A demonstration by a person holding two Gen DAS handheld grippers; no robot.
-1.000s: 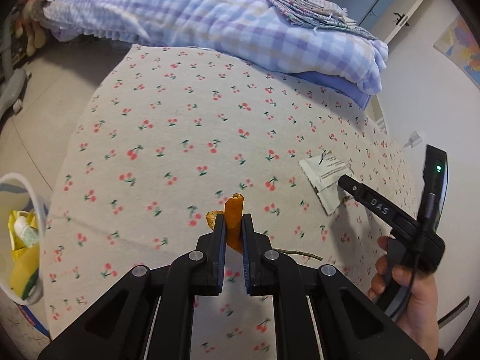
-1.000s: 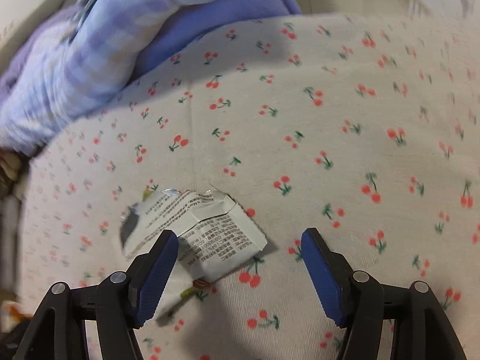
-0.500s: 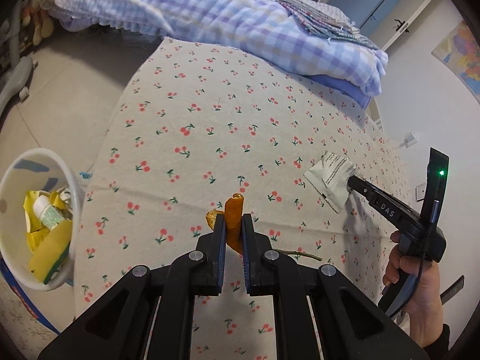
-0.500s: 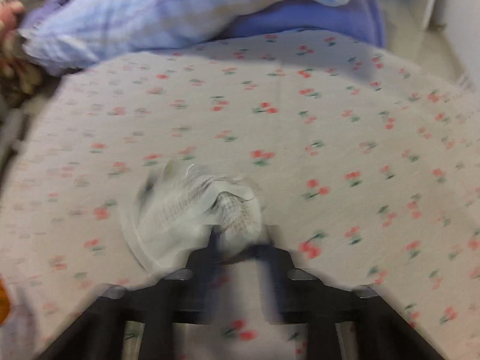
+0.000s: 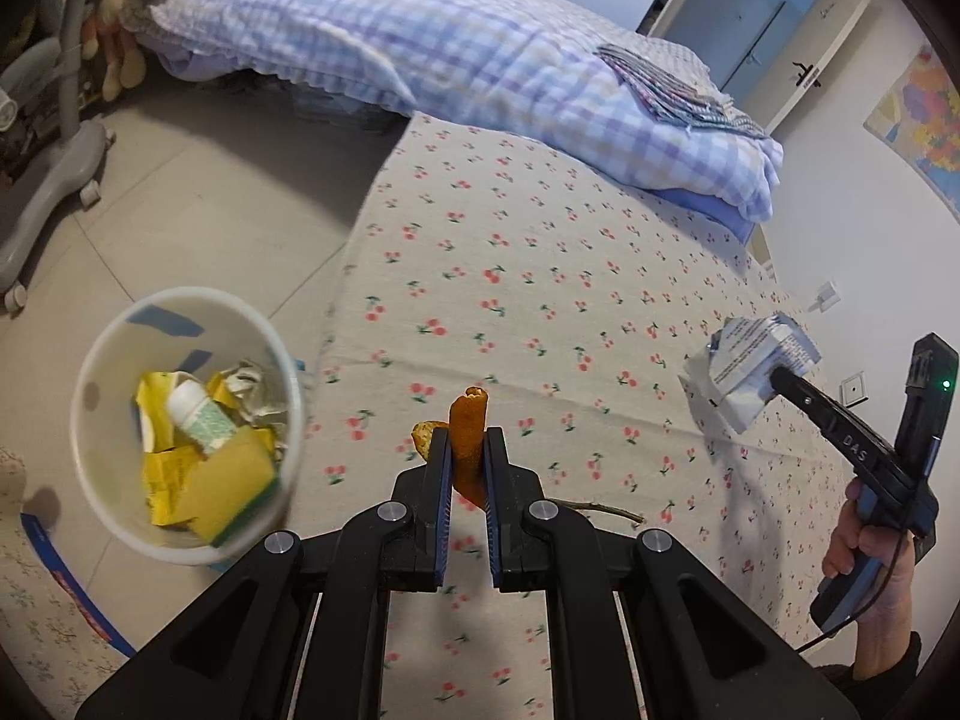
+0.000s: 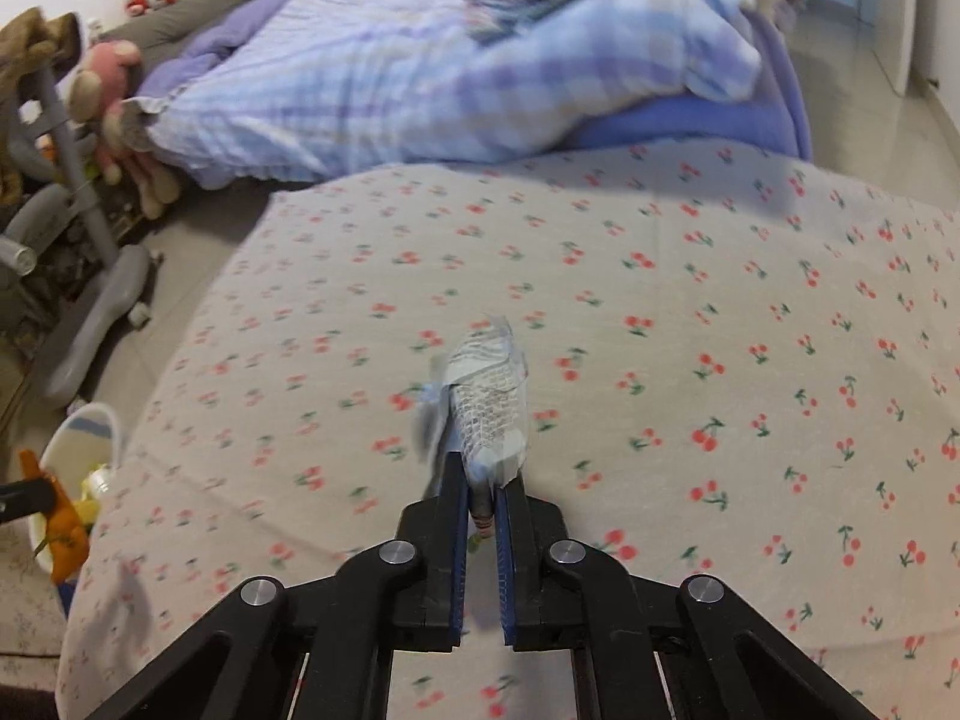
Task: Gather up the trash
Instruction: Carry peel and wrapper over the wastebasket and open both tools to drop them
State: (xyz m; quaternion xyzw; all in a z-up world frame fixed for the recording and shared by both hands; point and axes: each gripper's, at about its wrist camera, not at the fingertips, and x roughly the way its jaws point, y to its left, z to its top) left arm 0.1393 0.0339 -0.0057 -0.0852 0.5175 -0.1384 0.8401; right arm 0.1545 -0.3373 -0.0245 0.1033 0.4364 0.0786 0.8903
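Note:
My left gripper (image 5: pixel 462 447) is shut on an orange peel (image 5: pixel 469 432) and holds it above the cherry-print bed sheet (image 5: pixel 540 276), right of the white trash bin (image 5: pixel 108 354). The bin holds yellow wrappers, a sponge and a small bottle. My right gripper (image 6: pixel 482 483) is shut on a crumpled printed paper wrapper (image 6: pixel 489 402), lifted off the sheet. The wrapper also shows in the left wrist view (image 5: pixel 753 369), held up at the right. The peel (image 6: pixel 63 531) and bin (image 6: pixel 90 426) show at the left edge of the right wrist view.
A thin twig (image 5: pixel 600 510) lies on the sheet just right of my left gripper. A checked quilt (image 5: pixel 450 42) covers the far end of the bed. A grey wheeled stand (image 5: pixel 42 192) and plush toys (image 6: pixel 114 96) are on the floor at the left.
My right gripper shut on the paper wrapper and lifted it off the sheet. My left gripper, still holding the peel, swung left so the bin came into full view.

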